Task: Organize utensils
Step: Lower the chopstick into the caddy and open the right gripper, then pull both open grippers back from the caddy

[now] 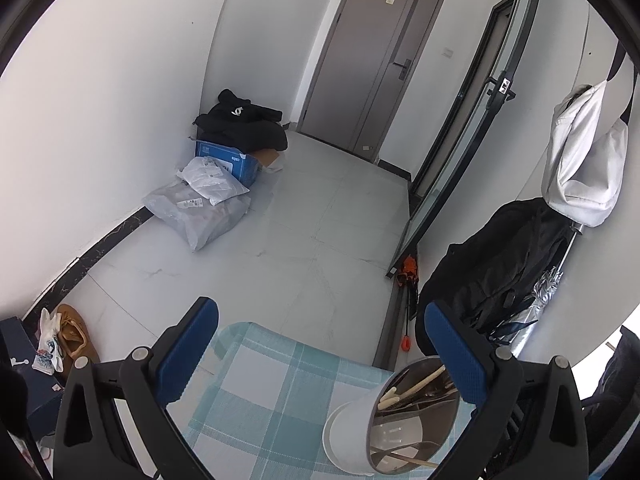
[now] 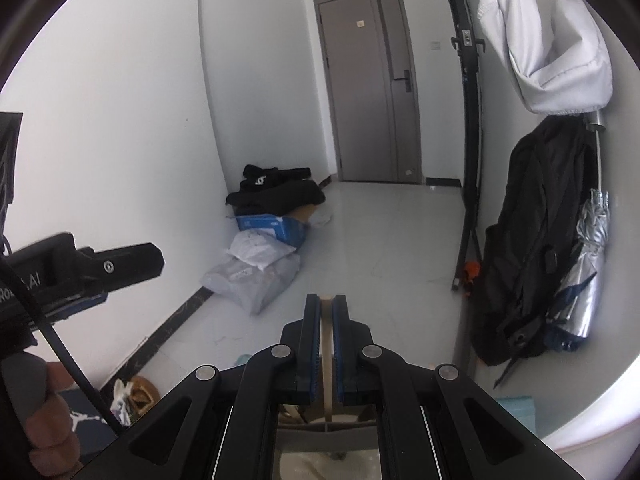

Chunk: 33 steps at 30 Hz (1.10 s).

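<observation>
In the left wrist view a white utensil holder [image 1: 352,436] with a metal inner wall stands on a blue checked tablecloth [image 1: 260,392]. It holds several wooden utensils [image 1: 412,390]. My left gripper [image 1: 320,356] is open and empty, its right finger just above the holder's rim. In the right wrist view my right gripper [image 2: 327,312] is shut on a thin wooden utensil [image 2: 327,360], held upright between the blue pads over the holder [image 2: 328,432], which shows only partly below the fingers. The left gripper's body [image 2: 100,270] shows at the left.
Beyond the table is a tiled floor with plastic bags [image 1: 200,208], a blue box [image 1: 232,164] and black clothes in the corner. A grey door [image 1: 372,60] stands far back. A black bag [image 1: 496,272], umbrella and white garment hang at the right.
</observation>
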Available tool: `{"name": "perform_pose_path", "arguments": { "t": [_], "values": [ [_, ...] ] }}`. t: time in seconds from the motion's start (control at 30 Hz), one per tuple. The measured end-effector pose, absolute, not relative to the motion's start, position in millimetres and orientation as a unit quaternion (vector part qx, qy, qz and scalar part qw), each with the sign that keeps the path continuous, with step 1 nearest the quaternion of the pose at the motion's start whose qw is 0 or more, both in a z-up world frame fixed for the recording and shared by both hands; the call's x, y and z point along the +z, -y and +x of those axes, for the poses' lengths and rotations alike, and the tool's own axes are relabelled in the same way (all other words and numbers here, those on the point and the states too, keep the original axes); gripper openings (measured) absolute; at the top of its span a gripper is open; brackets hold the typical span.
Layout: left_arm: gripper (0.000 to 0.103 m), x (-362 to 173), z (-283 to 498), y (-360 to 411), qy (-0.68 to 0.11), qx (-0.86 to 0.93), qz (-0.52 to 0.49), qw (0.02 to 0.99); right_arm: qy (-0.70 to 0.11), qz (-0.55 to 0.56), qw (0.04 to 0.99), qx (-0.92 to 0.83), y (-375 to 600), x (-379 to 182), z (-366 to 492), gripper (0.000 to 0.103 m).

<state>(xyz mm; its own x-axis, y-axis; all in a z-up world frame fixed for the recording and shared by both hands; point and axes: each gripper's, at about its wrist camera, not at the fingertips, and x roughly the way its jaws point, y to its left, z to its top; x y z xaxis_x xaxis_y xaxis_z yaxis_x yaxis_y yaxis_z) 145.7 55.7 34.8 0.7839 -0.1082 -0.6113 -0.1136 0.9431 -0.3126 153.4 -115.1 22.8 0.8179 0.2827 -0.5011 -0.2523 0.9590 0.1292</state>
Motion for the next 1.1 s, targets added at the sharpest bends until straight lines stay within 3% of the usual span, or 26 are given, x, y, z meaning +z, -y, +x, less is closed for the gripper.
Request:
{"name": "perform_pose_path", "arguments": {
  "t": [0.43,0.6,0.77,0.9,1.1],
  "values": [
    [0.101,60,102,-46,-0.320,-0.001,-0.147,0.936,-0.284,-0.002,0.947,0.153,118,8,112,0.008],
    [0.101,70,82,-37,-0.314,-0.009,-0.135,0.940,-0.262,0.020,0.954,0.146,137,29,87,0.032],
    [0.101,82,65,-24,-0.306,-0.018,-0.117,0.945,-0.236,0.021,0.962,0.137,154,48,62,0.046],
    [0.101,91,48,-14,-0.286,-0.006,-0.082,0.955,-0.223,0.018,0.966,0.130,167,60,42,0.063],
    [0.101,100,24,-12,-0.269,-0.016,-0.079,0.960,-0.191,0.011,0.973,0.130,181,77,3,0.077]
  ]
}}
